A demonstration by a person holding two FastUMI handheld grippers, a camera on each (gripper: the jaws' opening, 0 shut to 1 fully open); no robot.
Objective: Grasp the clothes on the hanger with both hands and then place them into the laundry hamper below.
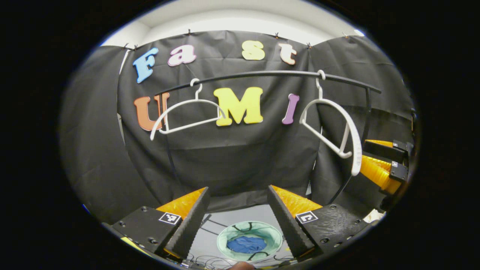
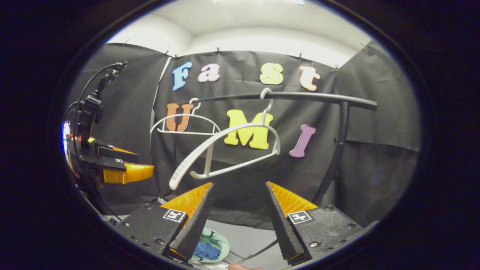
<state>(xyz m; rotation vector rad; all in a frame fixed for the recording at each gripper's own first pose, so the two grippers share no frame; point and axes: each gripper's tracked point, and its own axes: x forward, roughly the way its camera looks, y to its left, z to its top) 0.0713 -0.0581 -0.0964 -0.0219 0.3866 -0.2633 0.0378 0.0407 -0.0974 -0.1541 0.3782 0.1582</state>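
Note:
Two bare white hangers hang from a dark rail [image 1: 262,74]: one hanger [image 1: 187,112] on the left, the other hanger [image 1: 333,127] on the right, tilted. Far below on the floor sits the pale green laundry hamper [image 1: 273,234] with blue clothes [image 1: 246,244] lying inside. My left gripper [image 1: 238,193] is open and holds nothing. My right gripper [image 2: 239,187] is open too, with nothing between its fingers, just below the tilted hanger [image 2: 225,150]. The hamper [image 2: 221,240] and blue clothes [image 2: 206,250] show low in the right gripper view. The left gripper [image 2: 127,170] appears at that view's left; the right gripper [image 1: 378,165] appears at the left gripper view's right edge.
The rail's dark upright post [image 2: 335,150] stands at the right. Thin cables [image 1: 225,258] lie on the grey floor [image 1: 243,215] near the hamper. A cable rig [image 2: 90,105] rises above the left gripper. A fingertip [image 1: 242,265] shows at the bottom edge.

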